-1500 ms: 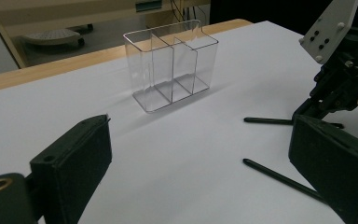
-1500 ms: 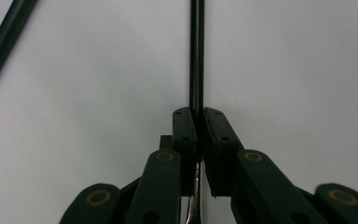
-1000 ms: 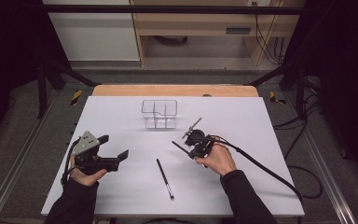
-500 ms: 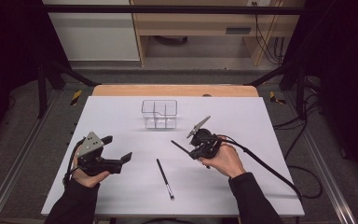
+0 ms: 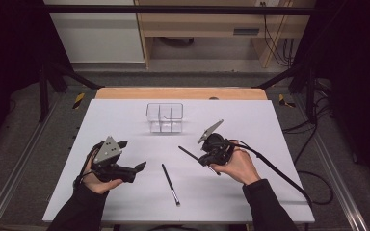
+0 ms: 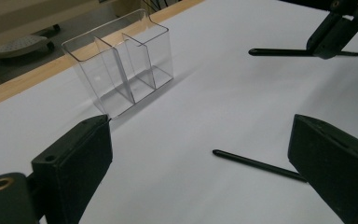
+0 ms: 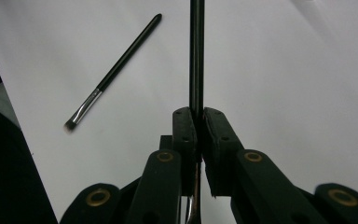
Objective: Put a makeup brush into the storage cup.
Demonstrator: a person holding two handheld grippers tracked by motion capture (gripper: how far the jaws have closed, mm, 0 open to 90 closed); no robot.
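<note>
A clear plastic organiser (image 5: 165,117) with several compartments stands upright at the table's far middle, also in the left gripper view (image 6: 121,65). One thin black brush (image 5: 169,184) lies loose on the white table (image 5: 270,125) between the hands; it shows as the brush (image 6: 261,164) and the brush (image 7: 112,74) too. My right gripper (image 5: 204,158) is shut on a second black brush (image 5: 189,153), whose handle (image 7: 196,51) sticks straight out past the pads (image 7: 186,128). My left gripper (image 5: 139,167) is open and holds nothing, its jaws wide apart and aimed toward the organiser.
The right gripper's black cable (image 5: 279,173) trails across the table's right side to the floor. A wooden strip (image 5: 180,93) edges the far side. Cables (image 5: 318,183) lie on the floor at the right.
The right gripper, still holding its brush, has drifted slightly right. The left gripper has edged a little right. The loose brush has not moved.
</note>
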